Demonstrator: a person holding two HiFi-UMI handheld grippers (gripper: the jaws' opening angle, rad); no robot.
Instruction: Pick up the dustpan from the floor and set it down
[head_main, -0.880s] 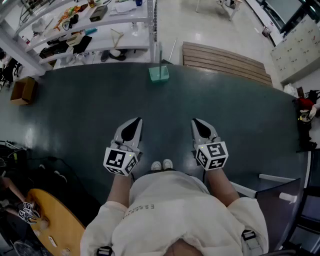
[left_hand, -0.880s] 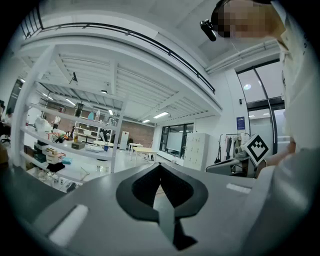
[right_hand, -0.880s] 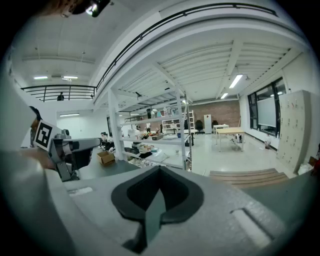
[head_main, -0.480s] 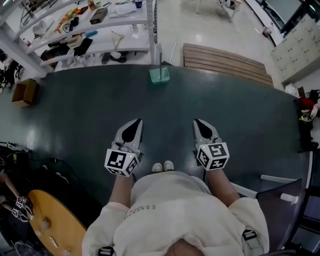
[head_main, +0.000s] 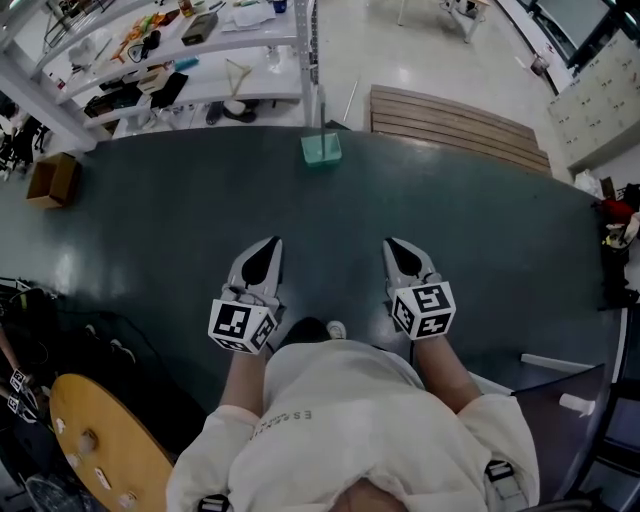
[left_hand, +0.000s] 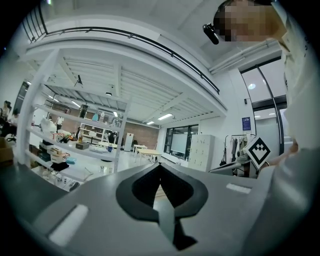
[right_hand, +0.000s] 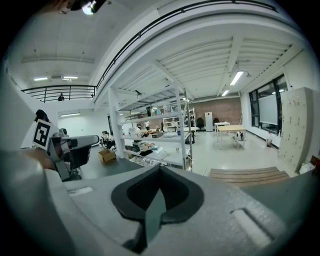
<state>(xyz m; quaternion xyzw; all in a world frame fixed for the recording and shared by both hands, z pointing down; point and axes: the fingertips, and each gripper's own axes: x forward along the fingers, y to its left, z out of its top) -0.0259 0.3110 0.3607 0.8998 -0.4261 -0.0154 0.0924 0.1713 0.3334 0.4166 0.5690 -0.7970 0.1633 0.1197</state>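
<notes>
The dustpan (head_main: 321, 148) is pale green with a thin upright handle. It stands on the dark green floor (head_main: 150, 240) at that floor's far edge, well ahead of both grippers. In the head view my left gripper (head_main: 274, 241) and right gripper (head_main: 389, 243) are held side by side at waist height, pointing forward, each with its tips together and nothing between them. The left gripper view shows its jaws (left_hand: 160, 164) meeting on empty air. The right gripper view shows the same for its jaws (right_hand: 160, 166). Neither gripper view shows the dustpan clearly.
A white shelving rack (head_main: 190, 60) full of clutter stands beyond the dark floor at the back left. A slatted wooden platform (head_main: 450, 120) lies at the back right. A cardboard box (head_main: 47, 180), cables and a round yellow board (head_main: 100, 440) are on the left, and a chair (head_main: 570, 400) is at the lower right.
Both grippers have kept their place and stayed shut. Two white shoes showed below them before, and now only one shows. The view has shifted slightly.
</notes>
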